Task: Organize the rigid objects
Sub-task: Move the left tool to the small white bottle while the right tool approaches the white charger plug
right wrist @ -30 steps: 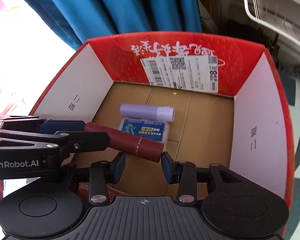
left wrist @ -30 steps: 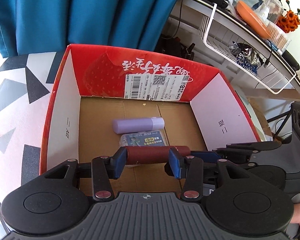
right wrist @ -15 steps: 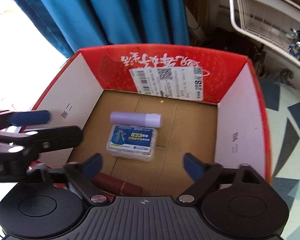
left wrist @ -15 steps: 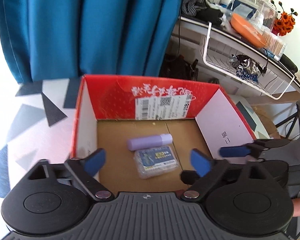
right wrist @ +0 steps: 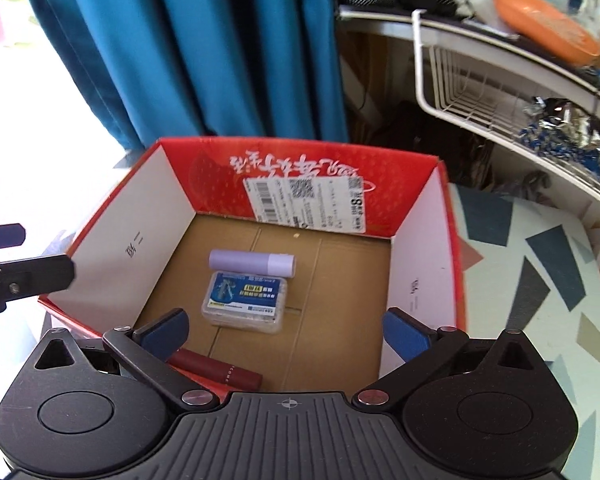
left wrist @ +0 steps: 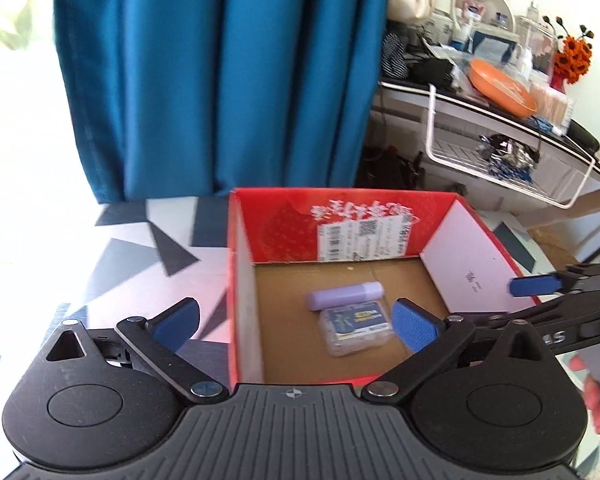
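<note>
Right wrist view showed the dark red tube (right wrist: pixel 216 372) lying on the cardboard floor of the red box (right wrist: pixel 448 248), at the near left corner, just under the right tongs (right wrist: pixel 286 332). Its long axis ran from left to right, slightly slanted. Both the right tongs and the left tongs (left wrist: pixel 296 320) were spread wide and carried nothing. The right tongs were the nearer to the tube. Farther in lay a lilac tube (right wrist: pixel 252 263), touching a clear plastic case (right wrist: pixel 244 300) with a blue label. The red tube looked smooth, rigid and matte.

glossy red cardboard box (right wrist: pixel 220 168), clear plastic case (right wrist: pixel 246 298), matt maroon tube (right wrist: pixel 216 370)
</note>
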`<state>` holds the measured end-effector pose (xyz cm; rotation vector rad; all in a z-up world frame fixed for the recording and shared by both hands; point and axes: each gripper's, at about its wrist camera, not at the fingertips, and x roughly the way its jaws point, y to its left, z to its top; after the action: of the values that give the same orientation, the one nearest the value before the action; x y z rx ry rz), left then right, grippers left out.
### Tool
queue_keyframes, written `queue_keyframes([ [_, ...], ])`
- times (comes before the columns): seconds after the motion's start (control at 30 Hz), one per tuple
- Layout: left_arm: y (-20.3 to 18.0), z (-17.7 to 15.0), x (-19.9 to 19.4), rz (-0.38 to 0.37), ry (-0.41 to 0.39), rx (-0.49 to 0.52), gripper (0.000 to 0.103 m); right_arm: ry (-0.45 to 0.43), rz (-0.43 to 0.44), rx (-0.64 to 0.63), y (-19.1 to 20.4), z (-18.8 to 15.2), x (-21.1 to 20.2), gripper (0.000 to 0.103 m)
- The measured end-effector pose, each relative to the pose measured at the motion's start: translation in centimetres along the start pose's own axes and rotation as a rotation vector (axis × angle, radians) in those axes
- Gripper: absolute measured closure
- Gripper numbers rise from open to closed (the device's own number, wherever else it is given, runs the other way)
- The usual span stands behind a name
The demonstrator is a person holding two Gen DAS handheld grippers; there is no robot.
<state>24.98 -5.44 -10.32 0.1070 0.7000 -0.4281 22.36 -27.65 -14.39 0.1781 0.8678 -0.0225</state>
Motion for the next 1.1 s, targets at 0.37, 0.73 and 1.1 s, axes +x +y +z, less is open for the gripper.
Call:
queue_keyframes([
  [0.37,0.0,-3.3,-4.2,0.093,-0.101,-0.002,0.000,-0.105,-0.018,-0.010,-0.7,-2.7,-3.9,0.000],
  [0.73,-0.3,-8.6,-4.7,0.106,-0.025,-0.136,0.000,-0.273,0.035,0.005,-1.1,-8.4,-7.2,0.000],
  [1.1,1.8,-11.4,-3.1,0.121,0.067,-0.168,0.001,-0.172,0.117,-0.029,1.5,-13.1,-2.7,0.001],
])
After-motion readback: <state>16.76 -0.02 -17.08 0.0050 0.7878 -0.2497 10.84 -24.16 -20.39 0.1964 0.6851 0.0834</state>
